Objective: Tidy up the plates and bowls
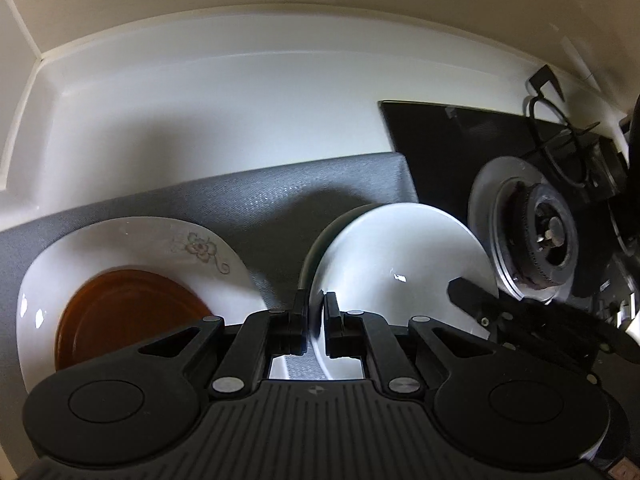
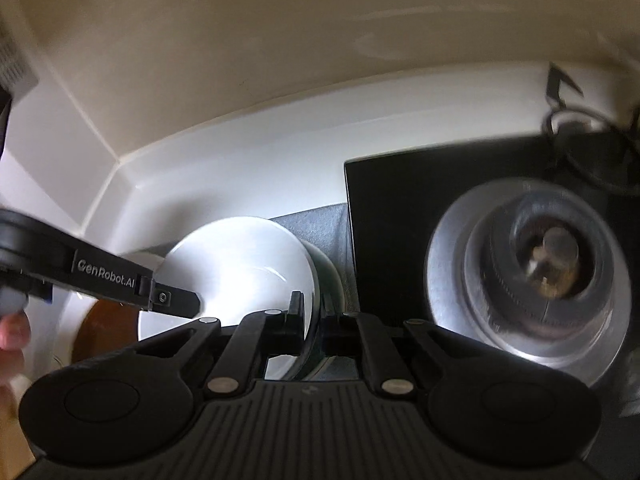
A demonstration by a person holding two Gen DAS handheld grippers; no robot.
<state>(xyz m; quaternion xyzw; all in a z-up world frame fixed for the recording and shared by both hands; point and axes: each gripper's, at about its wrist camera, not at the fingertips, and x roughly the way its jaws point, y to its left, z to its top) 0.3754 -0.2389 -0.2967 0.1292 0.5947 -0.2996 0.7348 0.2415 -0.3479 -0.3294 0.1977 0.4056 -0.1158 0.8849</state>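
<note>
The white bowl (image 1: 396,264) sits on the grey mat (image 1: 248,204) on the table, beside a flowered plate (image 1: 132,248) holding a brown dish (image 1: 128,312). The left hand-held gripper (image 1: 317,316) pinches the bowl's near rim, and the right hand-held gripper (image 2: 314,320) pinches its far rim, probably so the bowl lifts evenly with both sides held.

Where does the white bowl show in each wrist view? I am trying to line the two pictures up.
Left wrist view: the white bowl sits right of centre, its left rim between the left gripper fingers.
Right wrist view: the white bowl sits left of centre, its right rim between the right gripper fingers.
Shared landmark: the stove burner, to the right of the bowl in both.
</note>
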